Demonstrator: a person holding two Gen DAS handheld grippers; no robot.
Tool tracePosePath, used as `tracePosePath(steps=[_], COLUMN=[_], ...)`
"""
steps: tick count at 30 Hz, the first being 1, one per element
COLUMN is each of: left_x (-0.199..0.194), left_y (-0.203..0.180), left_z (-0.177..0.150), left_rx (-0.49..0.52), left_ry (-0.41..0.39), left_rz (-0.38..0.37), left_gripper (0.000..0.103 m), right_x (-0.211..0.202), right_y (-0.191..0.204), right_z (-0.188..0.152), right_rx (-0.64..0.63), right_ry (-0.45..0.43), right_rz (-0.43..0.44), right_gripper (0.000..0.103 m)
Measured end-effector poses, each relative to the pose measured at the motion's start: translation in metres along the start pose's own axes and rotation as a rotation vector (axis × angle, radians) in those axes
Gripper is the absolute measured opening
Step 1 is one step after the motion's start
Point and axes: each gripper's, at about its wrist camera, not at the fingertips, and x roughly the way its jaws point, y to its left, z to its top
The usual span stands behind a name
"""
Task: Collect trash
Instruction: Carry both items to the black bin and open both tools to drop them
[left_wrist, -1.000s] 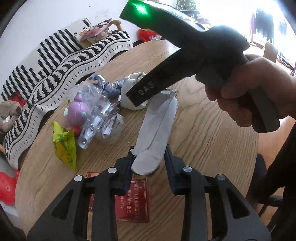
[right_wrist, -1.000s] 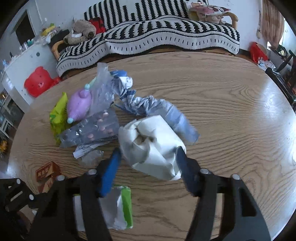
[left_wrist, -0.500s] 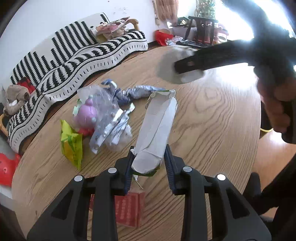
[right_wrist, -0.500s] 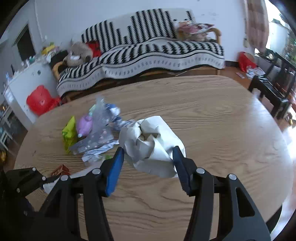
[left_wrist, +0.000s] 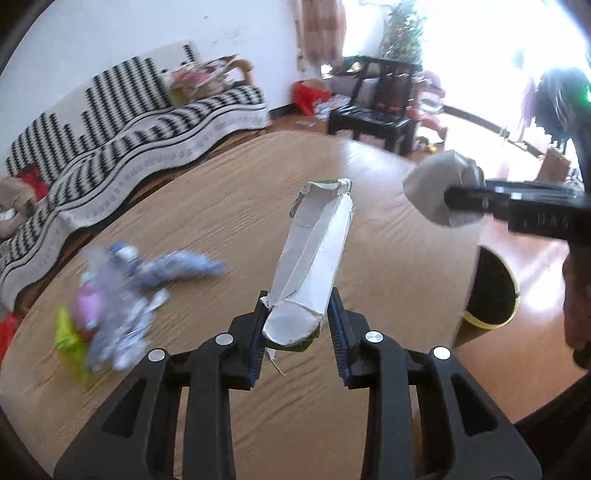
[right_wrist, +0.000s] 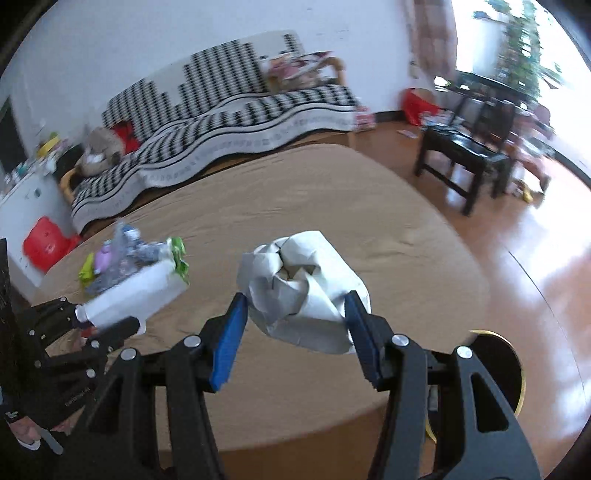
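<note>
In hand: left gripper (left_wrist: 297, 332) pinching a flattened white carton (left_wrist: 314, 258); right gripper (right_wrist: 295, 332) pinching a crumpled paper ball (right_wrist: 304, 290), both held above the wooden table (left_wrist: 221, 206). Destination: likely the dark bin (left_wrist: 493, 293) beside the table. Remaining: wrapper pile (left_wrist: 110, 295) at the table's far side. Obstructions: none visible.

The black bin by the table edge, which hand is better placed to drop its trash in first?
Right. The right gripper, holding the crumpled paper, is nearer the bin; the left gripper, holding the carton, is farther back.
</note>
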Motion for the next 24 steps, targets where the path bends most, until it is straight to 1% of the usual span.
tracePosePath(steps=[2, 6, 7, 10, 14, 20, 24], left_x=[0.010, 0.028, 0.035, 0.051, 0.071, 0.094, 0.107], left_y=[-0.031, -0.080, -0.095, -0.132, -0.178, -0.234, -0.261], left_z=[0.012, 0.025, 0.027, 0.033, 0.034, 0.025, 0.023], left_rx=[0.023, 0.052, 0.061, 0.088, 0.132, 0.195, 0.214], left_ry=[-0.007, -0.002, 0.002, 0.019, 0.056, 0.085, 0.103], left_rz=[-0.035, -0.093, -0.113, -0.165, -0.233, -0.297, -0.333], left_gripper=[0.031, 0.031, 0.031, 0.031, 0.031, 0.031, 0.030], right_x=[-0.011, -0.023, -0.027, -0.034, -0.040, -0.041, -0.042], right_y=[-0.035, -0.088, -0.105, -0.139, -0.192, -0.246, -0.262], right_z=[-0.007, -0.021, -0.027, -0.041, -0.063, -0.089, -0.097], right_rx=[0.045, 0.114, 0.136, 0.190, 0.286, 0.398, 0.431], right_ry=[-0.005, -0.002, 0.002, 0.009, 0.028, 0.075, 0.087], right_rz=[-0.038, -0.088, -0.105, -0.135, -0.182, -0.214, -0.228], right_gripper=[0.054, 0.054, 0.054, 0.054, 0.054, 0.054, 0.054])
